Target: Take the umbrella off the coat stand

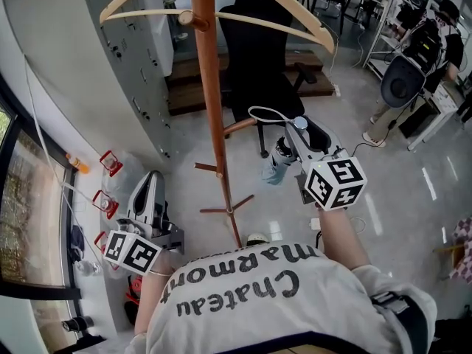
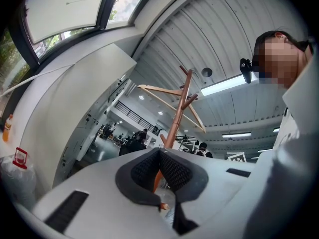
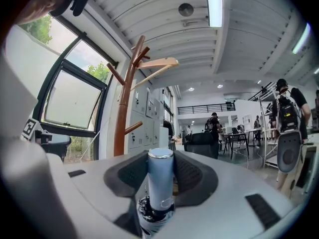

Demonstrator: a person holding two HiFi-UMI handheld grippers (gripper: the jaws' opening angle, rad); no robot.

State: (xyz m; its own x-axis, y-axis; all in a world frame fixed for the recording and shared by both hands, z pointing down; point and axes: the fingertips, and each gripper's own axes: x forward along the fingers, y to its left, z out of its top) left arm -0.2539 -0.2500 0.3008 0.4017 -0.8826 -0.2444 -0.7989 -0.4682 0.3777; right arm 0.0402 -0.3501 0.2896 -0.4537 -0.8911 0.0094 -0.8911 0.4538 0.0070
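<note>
Right tool (image 3: 160,157) pinching umbrella (image 3: 160,185) handle, off coat stand (image 1: 212,87), left tool (image 2: 160,154) pressed together

I log the coat stand (image 1: 210,72) as reddish-brown wood and the hanger (image 1: 221,15) as paler, a cream tan. Umbrella (image 3: 160,180): pale blue handle, silver cap, fabric speckled dark on white. Left hand-held gripper (image 1: 153,179) and right hand-held gripper (image 1: 299,135) both read light grey with black mesh-textured pads; their cubes are white with black square markers. Office chair (image 1: 258,50) black. Floor (image 1: 398,198) glossy grey.
</note>
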